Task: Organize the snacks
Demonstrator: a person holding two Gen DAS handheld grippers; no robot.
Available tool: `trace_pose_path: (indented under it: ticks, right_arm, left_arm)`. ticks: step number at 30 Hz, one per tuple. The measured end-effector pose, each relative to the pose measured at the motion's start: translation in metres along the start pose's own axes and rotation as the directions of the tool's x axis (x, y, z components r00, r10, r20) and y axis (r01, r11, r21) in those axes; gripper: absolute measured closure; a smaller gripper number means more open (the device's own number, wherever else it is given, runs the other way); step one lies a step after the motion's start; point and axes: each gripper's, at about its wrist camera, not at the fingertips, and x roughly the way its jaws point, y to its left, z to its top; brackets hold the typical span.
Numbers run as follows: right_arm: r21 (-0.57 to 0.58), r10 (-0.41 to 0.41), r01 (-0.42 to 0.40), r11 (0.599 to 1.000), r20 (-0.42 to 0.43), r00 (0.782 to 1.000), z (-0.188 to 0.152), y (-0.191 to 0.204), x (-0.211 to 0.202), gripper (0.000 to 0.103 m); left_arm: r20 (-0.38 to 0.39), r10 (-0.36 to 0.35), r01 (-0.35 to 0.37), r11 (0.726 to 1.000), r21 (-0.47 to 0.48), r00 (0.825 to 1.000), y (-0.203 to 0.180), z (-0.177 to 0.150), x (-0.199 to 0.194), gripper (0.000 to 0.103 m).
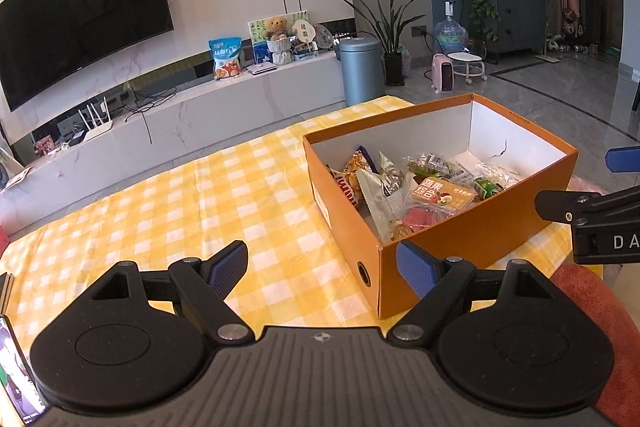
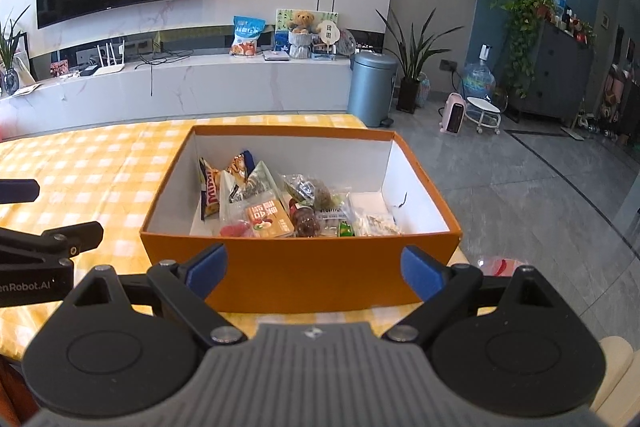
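Both grippers, left [image 1: 322, 267] and right [image 2: 314, 269], gape empty before orange box [image 2: 300, 267] holding perhaps ten snack packets [image 2: 268, 221].

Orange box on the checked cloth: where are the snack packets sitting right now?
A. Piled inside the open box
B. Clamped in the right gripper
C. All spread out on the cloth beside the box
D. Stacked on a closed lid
A. The orange box stands open with no lid on it, and the snack packets lie piled on its floor; the right gripper is open and empty in front of the box.
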Motion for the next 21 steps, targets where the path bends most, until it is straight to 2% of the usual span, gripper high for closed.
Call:
trace_pose_path:
  ticks: [21]
  right_arm:
    - [-0.018, -0.005, 0.004, 1.0, -0.007, 1.0, 0.002, 0.0033, 0.0034, 0.011]
  left_arm:
    - [0.002, -0.008, 0.008, 1.0, -0.006, 1.0, 0.0056, 0.0048, -0.0015, 0.005]
